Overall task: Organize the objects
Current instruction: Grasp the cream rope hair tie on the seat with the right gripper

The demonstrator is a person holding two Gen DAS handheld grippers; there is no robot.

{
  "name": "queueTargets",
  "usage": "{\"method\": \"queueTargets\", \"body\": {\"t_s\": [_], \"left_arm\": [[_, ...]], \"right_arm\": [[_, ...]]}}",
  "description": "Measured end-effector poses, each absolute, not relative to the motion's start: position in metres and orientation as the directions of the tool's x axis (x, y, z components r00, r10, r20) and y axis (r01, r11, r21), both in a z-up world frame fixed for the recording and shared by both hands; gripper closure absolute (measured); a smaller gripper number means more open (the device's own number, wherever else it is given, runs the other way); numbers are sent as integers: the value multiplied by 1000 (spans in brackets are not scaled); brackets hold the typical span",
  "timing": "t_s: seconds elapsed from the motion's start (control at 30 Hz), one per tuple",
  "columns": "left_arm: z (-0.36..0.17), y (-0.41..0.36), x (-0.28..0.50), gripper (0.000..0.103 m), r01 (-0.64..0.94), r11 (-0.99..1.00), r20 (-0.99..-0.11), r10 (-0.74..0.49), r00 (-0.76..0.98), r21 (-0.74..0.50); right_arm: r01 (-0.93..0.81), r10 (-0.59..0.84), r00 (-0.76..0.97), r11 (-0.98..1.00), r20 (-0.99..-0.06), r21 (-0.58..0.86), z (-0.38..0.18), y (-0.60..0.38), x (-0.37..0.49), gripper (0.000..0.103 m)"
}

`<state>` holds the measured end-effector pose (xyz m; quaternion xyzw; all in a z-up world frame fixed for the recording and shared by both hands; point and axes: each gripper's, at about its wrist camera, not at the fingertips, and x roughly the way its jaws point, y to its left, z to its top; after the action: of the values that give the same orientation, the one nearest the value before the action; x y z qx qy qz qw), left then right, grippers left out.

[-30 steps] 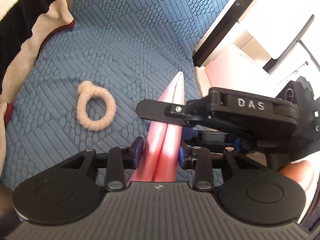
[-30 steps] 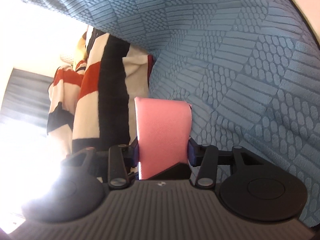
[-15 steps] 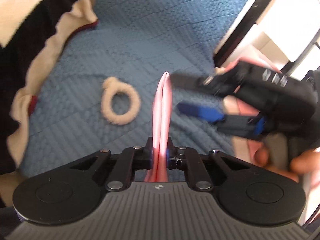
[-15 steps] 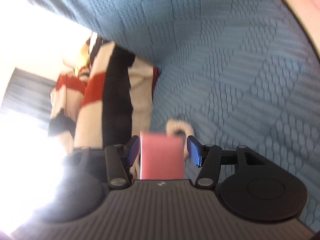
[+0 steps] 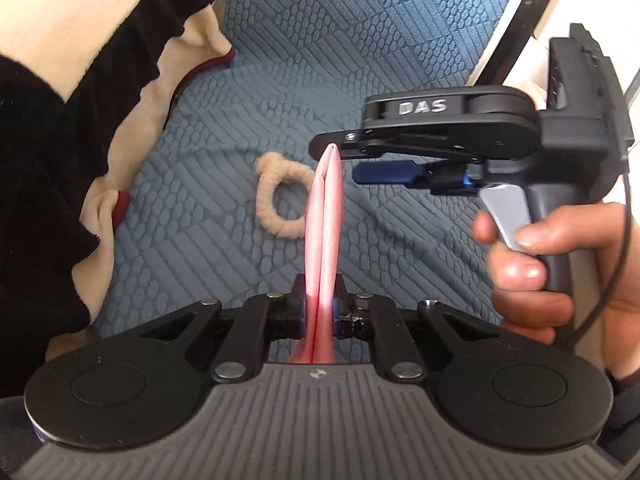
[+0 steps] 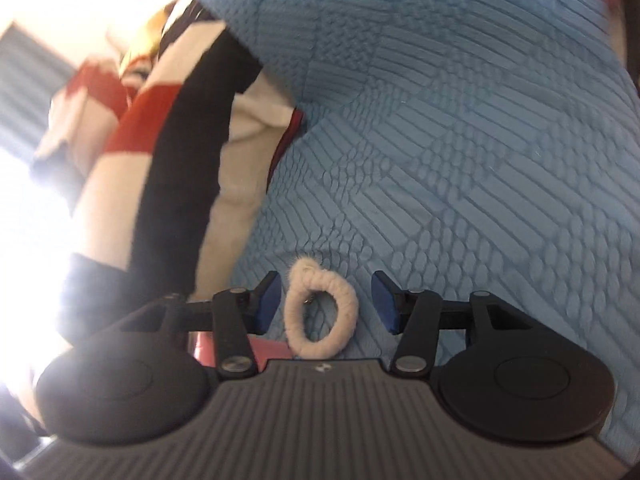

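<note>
Left wrist view: left gripper (image 5: 320, 312) pinching a folded pink cloth (image 5: 325, 220) upright, cream hair tie (image 5: 280, 200) lying flat on the blue bedspread (image 5: 360, 40) just left of the cloth's edge, right gripper (image 5: 352, 156) hanging just beyond, fingers spread. Right wrist view: looking down with the hair tie (image 6: 320, 312) sitting between the parted blue pads (image 6: 266, 304), loop's long axis running away from the camera, right gripper (image 6: 326, 306) clearly nearer and, by judgement, lining up to close across it.

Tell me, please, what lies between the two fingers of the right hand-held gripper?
In the right wrist view, the beige hair tie lies on the blue cover between the open fingers, untouched.
</note>
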<state>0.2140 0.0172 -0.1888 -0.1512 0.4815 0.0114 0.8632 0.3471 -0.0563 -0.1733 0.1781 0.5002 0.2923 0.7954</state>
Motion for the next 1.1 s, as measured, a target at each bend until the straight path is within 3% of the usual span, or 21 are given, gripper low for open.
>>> {"method": "queueTargets", "body": {"t_s": [0.57,0.67,0.97,1.07,1.1], "left_arm": [[-201,33,219,89,-253,917,-856,-152,495,-309],[-202,35,219,89,-274,911,-858,-143,493,-309],[-205,39,221,89,-308,898,-866,-138,480,-314],[-206,40,221,89,-312,897,-866,-136,481,-314],[-206,40,221,89,-314,896,-867,-136,480,-314]], "right_arm": [[-423,574,332,800,-749,425,-175,-22,353,59],[-467,537,334,808,-774,359,-177,-11,351,67],[-545,490,394,805,-778,232,-177,-2,344,68],[-553,458,404,812,-792,187,-179,2,343,90],[-558,436,410,814,-801,158,-181,5,341,92]]}}
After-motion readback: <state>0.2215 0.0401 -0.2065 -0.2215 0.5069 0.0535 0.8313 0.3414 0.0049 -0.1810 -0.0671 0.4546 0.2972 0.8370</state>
